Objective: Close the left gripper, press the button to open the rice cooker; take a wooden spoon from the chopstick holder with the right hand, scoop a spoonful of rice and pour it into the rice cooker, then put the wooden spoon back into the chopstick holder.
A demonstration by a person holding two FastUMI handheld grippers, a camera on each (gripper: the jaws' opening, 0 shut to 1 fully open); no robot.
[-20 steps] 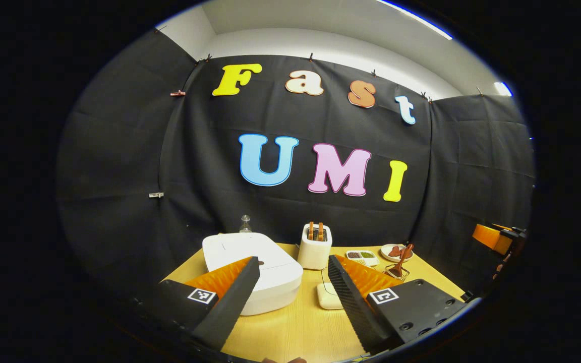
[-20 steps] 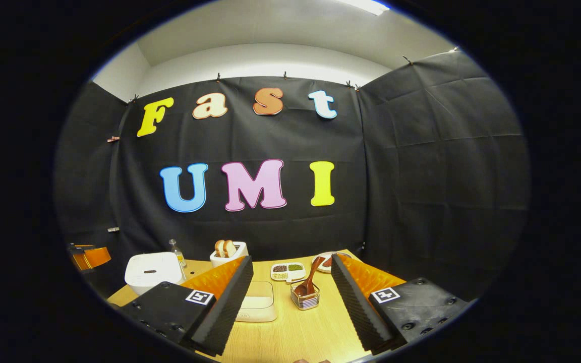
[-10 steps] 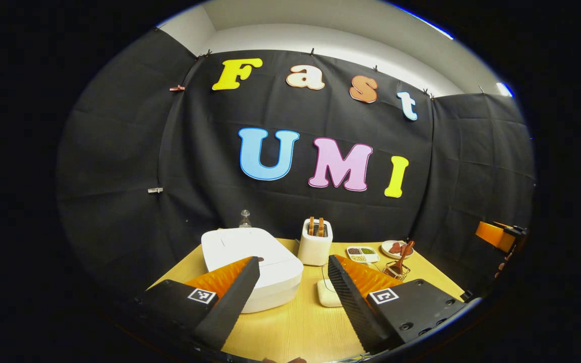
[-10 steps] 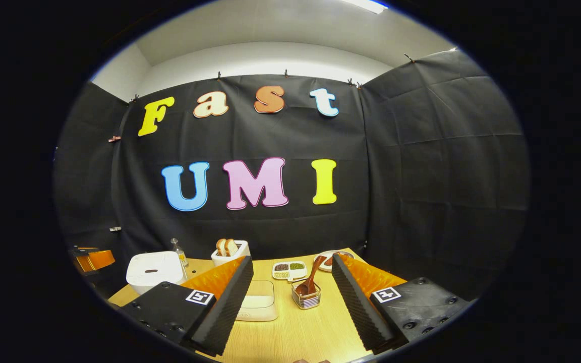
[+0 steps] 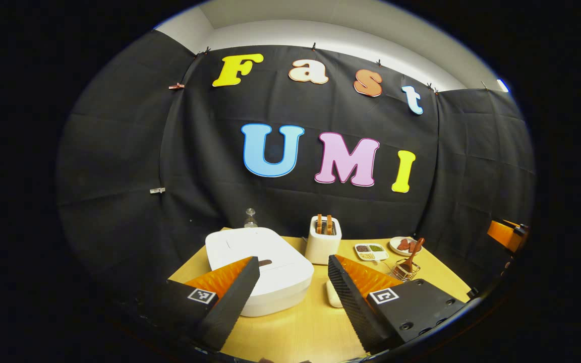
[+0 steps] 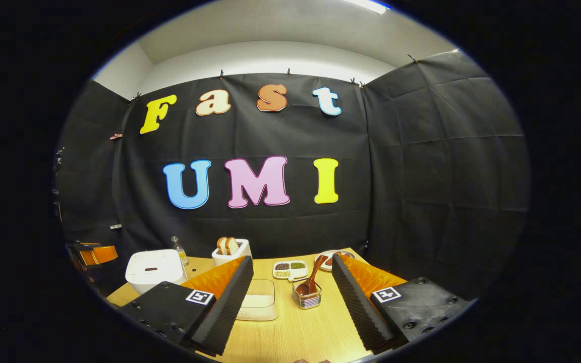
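Note:
The white rice cooker (image 5: 265,275) sits with its lid down at the table's left, a dark button (image 5: 264,262) on its front edge. My left gripper (image 5: 293,261) hangs open just before it, the left finger overlapping the cooker's front. A wooden spoon (image 6: 311,280) stands in the clear chopstick holder (image 6: 306,300), straight ahead of my open right gripper (image 6: 291,259) and some way off. A white rice box (image 6: 259,302) lies beside the holder. In the right gripper view the cooker (image 6: 153,268) is at the far left.
A white toaster (image 5: 323,241) with bread stands behind the cooker, a glass bottle (image 5: 250,218) at the back. A divided dish (image 5: 370,250) of beans and a small plate (image 5: 402,245) lie at the back right. The wooden table (image 5: 295,327) ends near the black cloth walls.
The left gripper has drifted closer to the rice cooker, which now looks larger and sits more central. The right gripper has barely moved. Both stay open.

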